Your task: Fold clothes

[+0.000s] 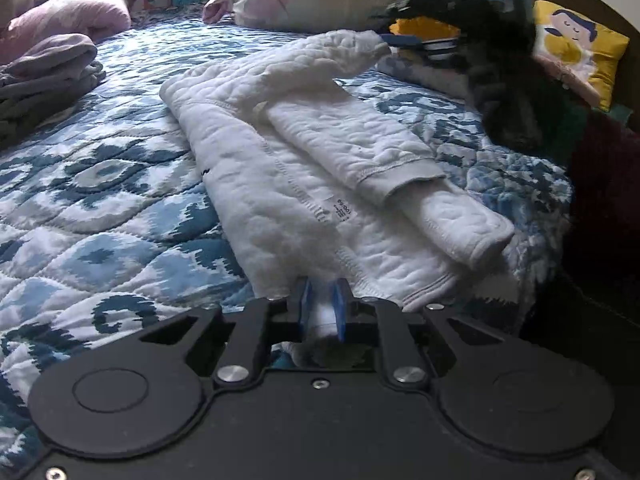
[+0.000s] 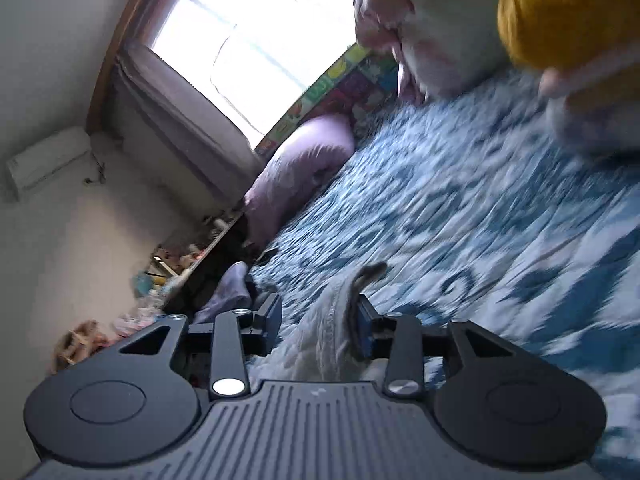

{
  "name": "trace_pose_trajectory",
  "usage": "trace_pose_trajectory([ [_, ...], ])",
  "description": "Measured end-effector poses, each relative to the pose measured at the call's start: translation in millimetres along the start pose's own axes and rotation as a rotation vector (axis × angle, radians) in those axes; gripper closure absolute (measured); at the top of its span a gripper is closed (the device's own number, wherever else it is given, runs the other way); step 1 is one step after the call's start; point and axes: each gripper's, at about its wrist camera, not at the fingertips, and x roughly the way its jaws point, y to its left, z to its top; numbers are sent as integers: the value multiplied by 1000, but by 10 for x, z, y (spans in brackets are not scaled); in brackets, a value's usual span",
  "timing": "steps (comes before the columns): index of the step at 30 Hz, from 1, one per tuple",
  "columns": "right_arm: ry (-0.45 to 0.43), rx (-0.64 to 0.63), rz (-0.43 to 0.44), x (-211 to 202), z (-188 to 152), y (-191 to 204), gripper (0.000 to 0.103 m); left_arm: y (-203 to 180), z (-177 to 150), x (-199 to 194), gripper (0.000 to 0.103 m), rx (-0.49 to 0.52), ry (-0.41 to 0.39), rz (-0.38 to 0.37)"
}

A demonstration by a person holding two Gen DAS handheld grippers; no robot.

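Covering the bed, a blue-white quilt (image 1: 100, 200); left fingers (image 1: 320, 312) pinching white garment (image 1: 300, 184), right fingers (image 2: 320, 320) parted.

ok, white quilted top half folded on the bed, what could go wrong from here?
1. The right tongs stand open with the white quilted top still draped between them; drawing away may snag it and undo the fold.
2. The left tongs pinch only the near hem; a tug could drag the whole garment across the blue patterned quilt.
3. The folded sleeve lies loose and may slip.
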Motion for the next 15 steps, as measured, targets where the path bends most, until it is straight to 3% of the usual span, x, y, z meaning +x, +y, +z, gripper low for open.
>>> trace_pose_trajectory([
  [4,-67,-244,-130,-357,-43,509,52,-89,-24,3,92,12,-15,43],
  [7,-62,-476,-127,-534,-325,1036,55,-181,-54,-10,92,48,-26,81],
  [11,250,-677,-11,-146,-984,1614,80,-211,-78,-17,92,58,-39,97],
  [13,374,-796,-21,115,-1333,1794,88,-177,-85,-33,92,35,-42,83],
  [15,454,-858,-18,352,-1530,1900,89,-160,-72,-37,92,21,-39,72],
])
